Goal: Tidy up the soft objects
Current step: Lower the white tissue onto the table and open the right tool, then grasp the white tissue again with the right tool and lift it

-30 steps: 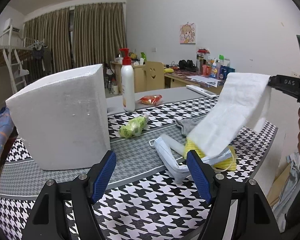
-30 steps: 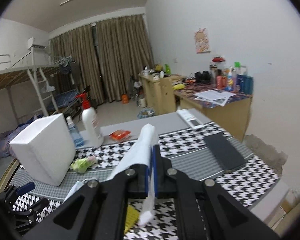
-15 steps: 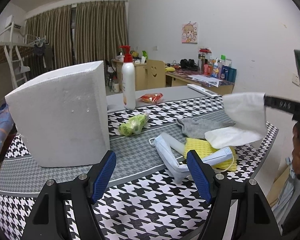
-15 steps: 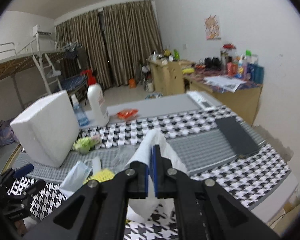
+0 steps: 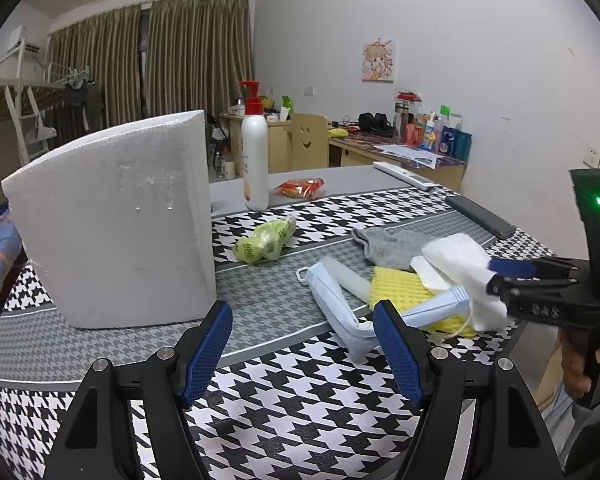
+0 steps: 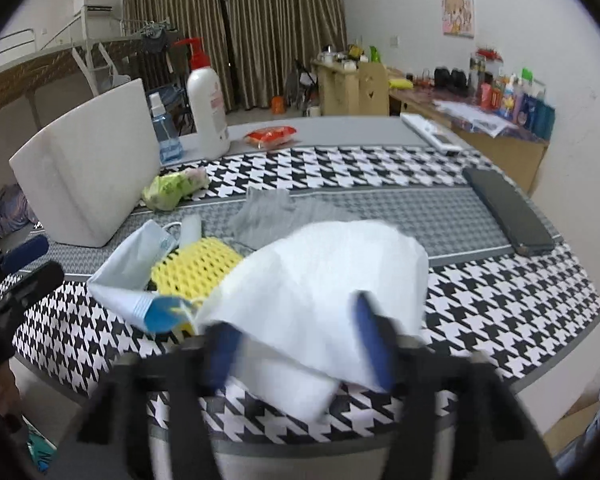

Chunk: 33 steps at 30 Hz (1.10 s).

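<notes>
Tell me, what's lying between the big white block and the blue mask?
Nothing. In the left wrist view, only bare checked tablecloth lies between the foam block and the mask.

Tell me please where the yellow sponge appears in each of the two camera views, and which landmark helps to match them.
Left wrist view: the yellow sponge lies right of centre, partly under the blue face mask and the white cloth.
Right wrist view: the yellow sponge lies left of centre, beside the white cloth.
Shared landmark: the white foam block stands to the left in both views.
</notes>
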### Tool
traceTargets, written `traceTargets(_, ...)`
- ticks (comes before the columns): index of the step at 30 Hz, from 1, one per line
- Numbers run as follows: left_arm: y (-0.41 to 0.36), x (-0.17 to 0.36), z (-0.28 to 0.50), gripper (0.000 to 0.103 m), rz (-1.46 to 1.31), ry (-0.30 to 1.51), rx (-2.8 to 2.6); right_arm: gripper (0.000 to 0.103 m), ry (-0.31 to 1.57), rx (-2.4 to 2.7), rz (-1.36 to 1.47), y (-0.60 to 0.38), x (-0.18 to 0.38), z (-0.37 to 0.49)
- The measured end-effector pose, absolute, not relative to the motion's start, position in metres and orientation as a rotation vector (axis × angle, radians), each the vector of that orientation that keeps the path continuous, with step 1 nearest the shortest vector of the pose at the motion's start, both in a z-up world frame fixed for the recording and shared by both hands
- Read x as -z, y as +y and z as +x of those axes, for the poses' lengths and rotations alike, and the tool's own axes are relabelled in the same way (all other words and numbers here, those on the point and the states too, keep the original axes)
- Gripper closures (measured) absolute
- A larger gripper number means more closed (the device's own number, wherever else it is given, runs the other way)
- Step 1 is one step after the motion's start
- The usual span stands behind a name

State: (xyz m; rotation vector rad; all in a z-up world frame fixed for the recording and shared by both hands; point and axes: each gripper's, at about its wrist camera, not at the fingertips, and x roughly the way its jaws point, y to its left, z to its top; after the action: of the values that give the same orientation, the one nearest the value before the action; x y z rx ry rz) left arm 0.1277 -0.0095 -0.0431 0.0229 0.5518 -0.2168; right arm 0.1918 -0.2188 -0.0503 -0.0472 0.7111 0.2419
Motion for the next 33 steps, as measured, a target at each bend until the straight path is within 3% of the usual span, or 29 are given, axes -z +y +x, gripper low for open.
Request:
traceTargets(16,-0.013,0.04,0.118,0.029,0.035,0.54,0.247,0.029,0.718,-0.313,-0.011,-0.231,0.04,0.153)
traceTargets(33,-0.014,0.039,0.124,0.029,0.027,0.536,0.231,0.029,0.814,-0.207,-0.006,-0.221,0.072,0.207)
